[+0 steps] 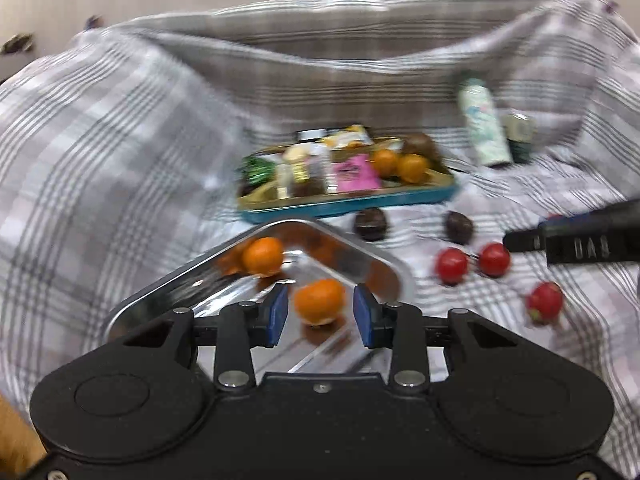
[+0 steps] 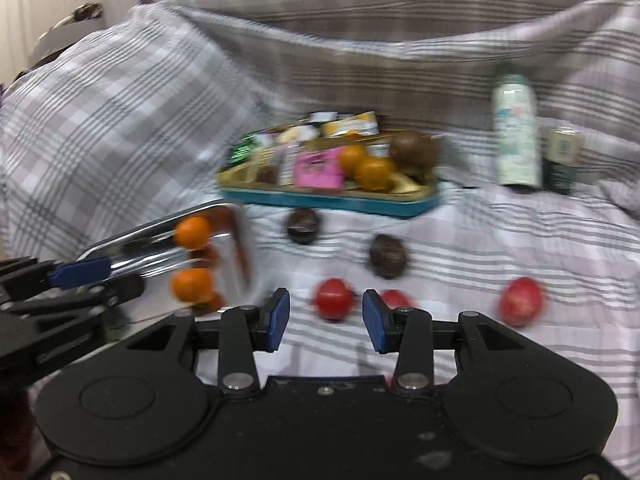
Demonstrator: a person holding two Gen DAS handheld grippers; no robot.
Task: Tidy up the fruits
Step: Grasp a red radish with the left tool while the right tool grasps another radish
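Note:
A steel tray [image 1: 384, 258] lies on the checked cloth with two oranges in it, one far [image 1: 263, 256] and one near [image 1: 319, 301]. My left gripper [image 1: 320, 314] is open, its blue pads either side of the near orange without touching it. In the right wrist view the tray [image 2: 236, 220] sits at the left with both oranges [image 2: 193, 232] [image 2: 191, 284] and the left gripper's fingers [image 2: 80, 272] over it. My right gripper [image 2: 325, 316] is open and empty, just before a red tomato [image 2: 334, 298]; a second [image 2: 396, 299] and third [image 2: 521, 301] lie to the right.
A teal tin [image 2: 332, 200] full of snack packets, two oranges and a brown fruit stands behind. Two dark brown fruits [image 2: 303, 225] [image 2: 388, 256] lie between the tin and the tomatoes. A spray can [image 2: 514, 128] and a small jar [image 2: 562, 160] stand at the back right.

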